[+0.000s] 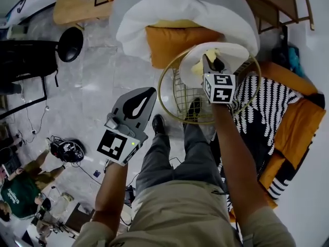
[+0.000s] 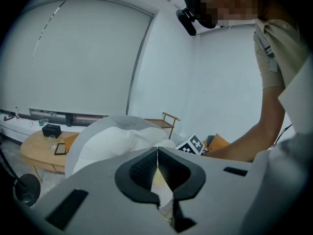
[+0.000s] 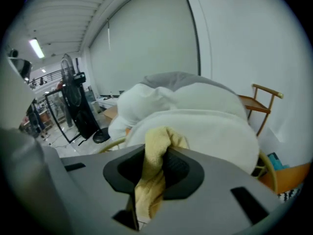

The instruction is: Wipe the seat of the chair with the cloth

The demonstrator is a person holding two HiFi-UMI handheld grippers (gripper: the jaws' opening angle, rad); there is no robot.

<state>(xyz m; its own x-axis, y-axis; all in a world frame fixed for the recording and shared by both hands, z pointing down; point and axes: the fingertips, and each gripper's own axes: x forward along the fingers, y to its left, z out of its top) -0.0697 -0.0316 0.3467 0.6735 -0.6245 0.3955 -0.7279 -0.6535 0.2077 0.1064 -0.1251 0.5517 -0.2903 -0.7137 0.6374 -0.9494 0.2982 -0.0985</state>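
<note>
The chair is a round gold wire frame (image 1: 165, 98) with a white seat cushion (image 1: 237, 53), at the upper middle of the head view. My right gripper (image 1: 214, 65) is over the cushion, shut on a pale yellow cloth (image 1: 211, 51). In the right gripper view the cloth (image 3: 150, 182) hangs bunched between the jaws of the right gripper (image 3: 157, 153), with the white cushion (image 3: 210, 131) just beyond. My left gripper (image 1: 136, 106) is held in the air over the floor, left of the chair. Its jaws meet with nothing between them, as the left gripper view shows of the left gripper (image 2: 157, 154).
A large white and grey bean bag (image 1: 175, 9) and an orange cushion (image 1: 169, 45) lie behind the chair. A black-and-white patterned blanket (image 1: 267, 107) is to its right. A wooden table (image 1: 77, 4) and a black fan (image 1: 69, 42) stand at the upper left. The person's legs and shoes are beside the chair's frame.
</note>
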